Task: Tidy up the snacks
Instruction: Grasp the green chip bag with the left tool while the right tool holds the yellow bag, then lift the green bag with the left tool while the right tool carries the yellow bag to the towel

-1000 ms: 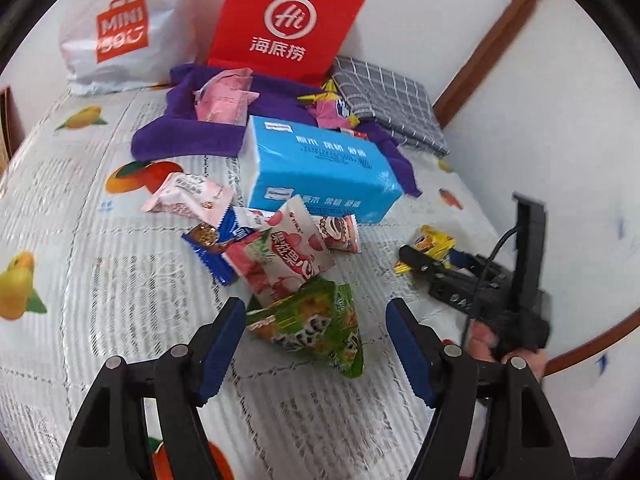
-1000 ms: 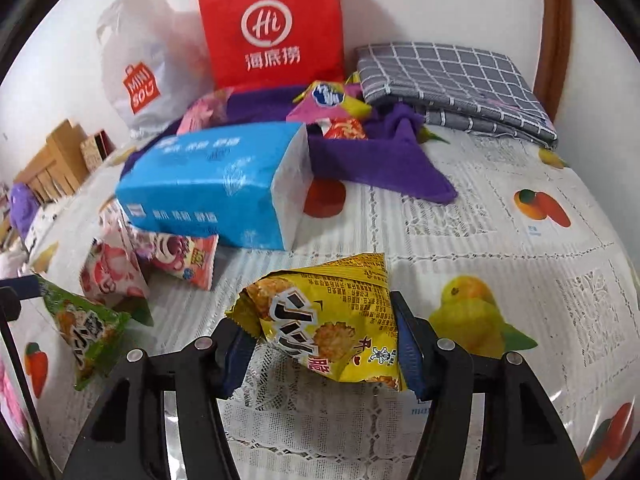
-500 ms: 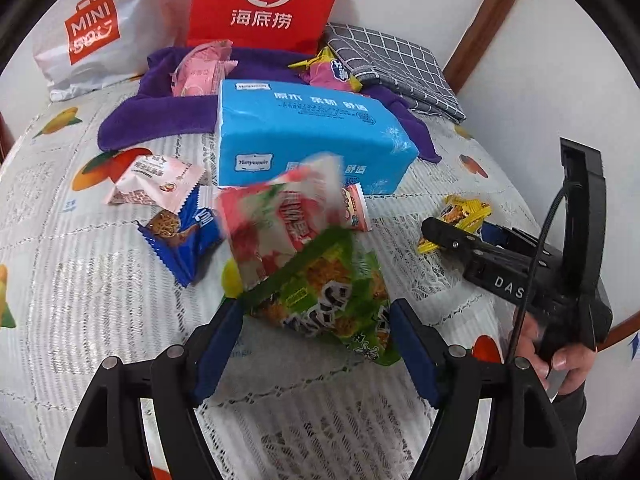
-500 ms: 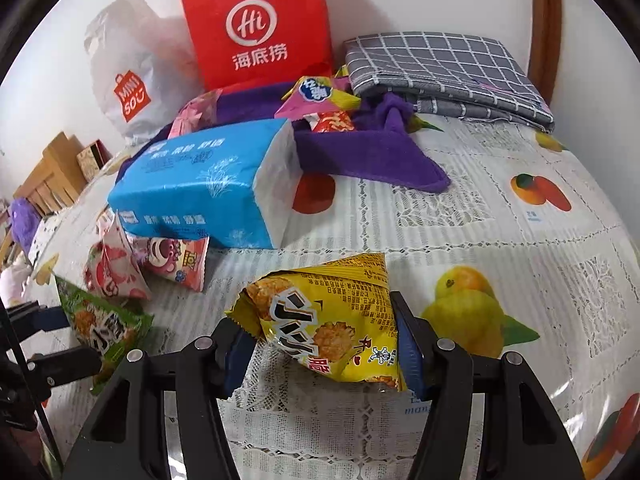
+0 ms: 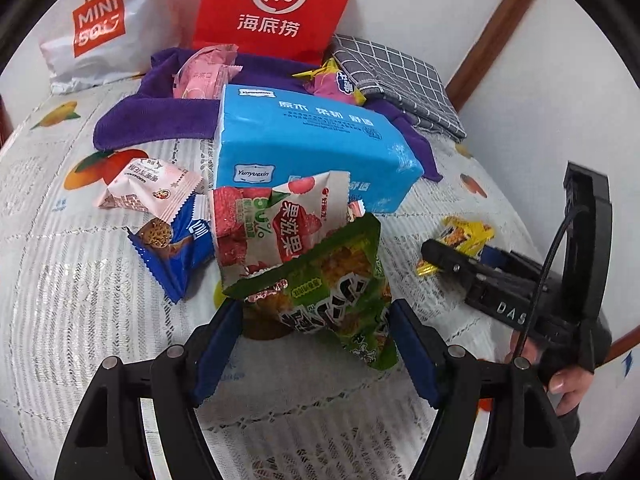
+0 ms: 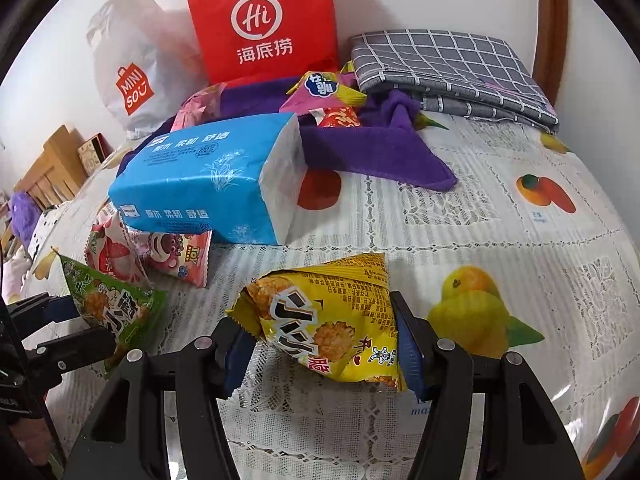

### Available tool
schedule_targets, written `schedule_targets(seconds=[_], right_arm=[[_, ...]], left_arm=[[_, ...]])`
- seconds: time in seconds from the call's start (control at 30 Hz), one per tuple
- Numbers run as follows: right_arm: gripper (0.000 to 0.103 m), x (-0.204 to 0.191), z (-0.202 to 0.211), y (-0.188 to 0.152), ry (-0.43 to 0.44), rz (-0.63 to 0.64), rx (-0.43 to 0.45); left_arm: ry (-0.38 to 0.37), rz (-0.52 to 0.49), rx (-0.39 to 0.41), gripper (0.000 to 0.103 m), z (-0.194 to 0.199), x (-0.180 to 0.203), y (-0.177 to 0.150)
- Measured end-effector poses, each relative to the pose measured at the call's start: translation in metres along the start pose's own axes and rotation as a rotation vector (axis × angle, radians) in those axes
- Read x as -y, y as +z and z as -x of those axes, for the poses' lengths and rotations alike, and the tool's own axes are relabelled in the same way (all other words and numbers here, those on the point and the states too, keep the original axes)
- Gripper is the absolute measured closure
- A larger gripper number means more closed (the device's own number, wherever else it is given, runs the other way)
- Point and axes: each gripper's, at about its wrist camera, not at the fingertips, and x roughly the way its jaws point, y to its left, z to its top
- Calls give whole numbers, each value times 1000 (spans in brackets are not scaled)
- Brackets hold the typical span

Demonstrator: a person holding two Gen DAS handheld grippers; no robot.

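Observation:
A green snack bag lies on the lace tablecloth between the fingers of my left gripper. The jaws stand open, their pads just at the bag's edges. The right wrist view shows the same green bag with the left gripper around it. My right gripper is shut on a yellow snack bag, seen small in the left wrist view as the yellow bag. A red-and-white lychee packet leans just behind the green bag.
A blue tissue pack lies mid-table. A blue cookie packet and a pink packet lie to its left. A purple towel with snacks, a red paper bag, a white bag and a checked cloth lie behind. A hand holds the right gripper.
My left gripper came forward and down, so the green bag now sits between its fingers instead of ahead of them. The lychee packet shifted. The right gripper kept still with the yellow bag.

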Motion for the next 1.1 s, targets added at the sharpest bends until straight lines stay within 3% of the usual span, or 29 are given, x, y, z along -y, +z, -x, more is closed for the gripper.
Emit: schedule_targets(seconds=[0.37, 0.53, 0.63, 0.77, 0.9, 1.1], right_arm=[[42, -1, -1, 0, 3, 1, -1], [42, -1, -1, 1, 4, 0, -1], [42, -1, -1, 1, 3, 1, -1], [42, 0, 0, 1, -1, 0, 1], [42, 0, -1, 1, -2, 0, 0], [42, 0, -1, 1, -5, 0, 0]], left_arm=[[11, 35, 4, 31, -14, 8, 11], [-9, 39, 11, 50, -6, 0, 6], [12, 24, 16, 53, 5, -9, 2], [73, 0, 36, 54, 17, -24, -2], [40, 27, 64, 52, 16, -38, -5], [82, -9, 79, 54, 10, -31, -6]])
